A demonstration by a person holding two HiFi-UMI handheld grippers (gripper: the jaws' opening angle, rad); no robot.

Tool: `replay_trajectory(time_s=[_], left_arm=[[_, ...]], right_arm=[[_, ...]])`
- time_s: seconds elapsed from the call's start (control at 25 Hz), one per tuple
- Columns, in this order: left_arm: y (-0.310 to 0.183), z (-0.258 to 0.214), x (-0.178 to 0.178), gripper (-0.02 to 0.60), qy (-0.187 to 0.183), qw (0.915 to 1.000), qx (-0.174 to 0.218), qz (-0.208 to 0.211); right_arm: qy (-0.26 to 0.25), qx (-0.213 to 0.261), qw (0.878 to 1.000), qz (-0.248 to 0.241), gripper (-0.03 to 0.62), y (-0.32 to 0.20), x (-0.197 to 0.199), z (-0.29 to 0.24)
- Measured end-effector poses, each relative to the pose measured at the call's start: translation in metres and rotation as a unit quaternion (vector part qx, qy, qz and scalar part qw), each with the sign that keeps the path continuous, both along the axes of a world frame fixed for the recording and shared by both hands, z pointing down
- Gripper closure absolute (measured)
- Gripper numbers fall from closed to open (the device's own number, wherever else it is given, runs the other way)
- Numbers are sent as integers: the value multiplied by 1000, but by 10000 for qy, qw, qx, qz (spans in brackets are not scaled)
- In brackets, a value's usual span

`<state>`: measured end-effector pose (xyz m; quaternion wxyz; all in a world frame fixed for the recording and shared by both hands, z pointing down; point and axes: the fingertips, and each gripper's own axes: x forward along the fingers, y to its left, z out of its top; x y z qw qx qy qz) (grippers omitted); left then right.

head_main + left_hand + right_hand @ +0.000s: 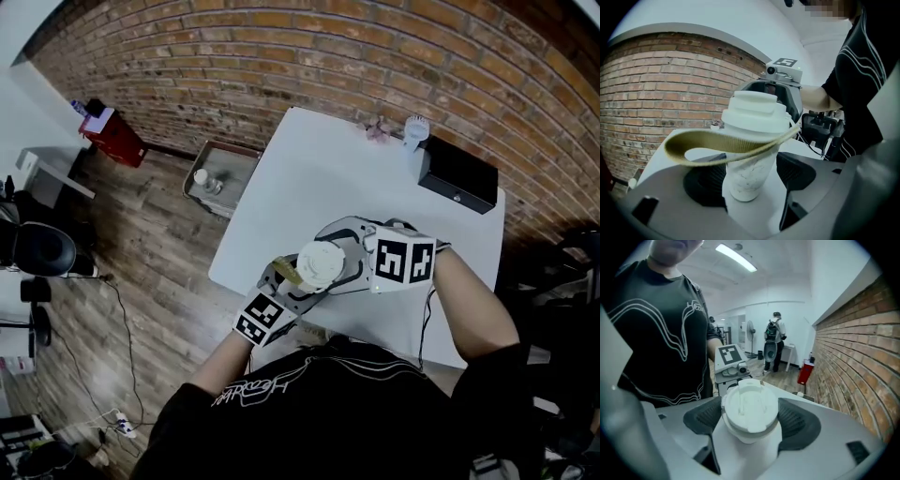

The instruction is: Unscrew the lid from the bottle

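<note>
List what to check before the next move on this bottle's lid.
1. Hold: the left gripper is shut on the bottle, with a pad on each side: ok.
2. Grip: the right gripper is on the lid, with pads against its rim: ok.
3. Lid sits level on the bottle: ok. How far it is loosened: cannot tell.
4. The strap is free of the right gripper's pads: cannot tell. It loops out sideways below the lid.
5. Bottle upright: ok.
6. The table is under the bottle in case it slips: ok.
</note>
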<state>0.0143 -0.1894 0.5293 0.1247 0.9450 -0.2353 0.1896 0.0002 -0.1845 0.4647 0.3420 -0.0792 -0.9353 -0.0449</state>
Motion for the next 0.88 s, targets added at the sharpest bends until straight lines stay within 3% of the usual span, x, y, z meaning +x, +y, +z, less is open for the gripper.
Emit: replay_trajectory(time_s=[0.2,0.4,0.52,0.72,0.88], left_arm=[[0,0,0,227,-56,10000,-29,64],[0,0,-3,227,-42,9999,-43,86],[0,0,-3,227,-20,10000,-48,77],[0,1,-3,227,-30,9999,-42,129],[-1,1,-3,227,4,10000,6,89]], right_arm=[[542,184,9919,-1136,226,3,-1,-2],[805,200,9870,-1377,224,4,-3,-1],[724,-87,9917,-1059,217,4,-7,-2],[254,-251,9993,99,163,-7,-6,-10],[-595,-175,9885,1376,171,-18,-4,-35]])
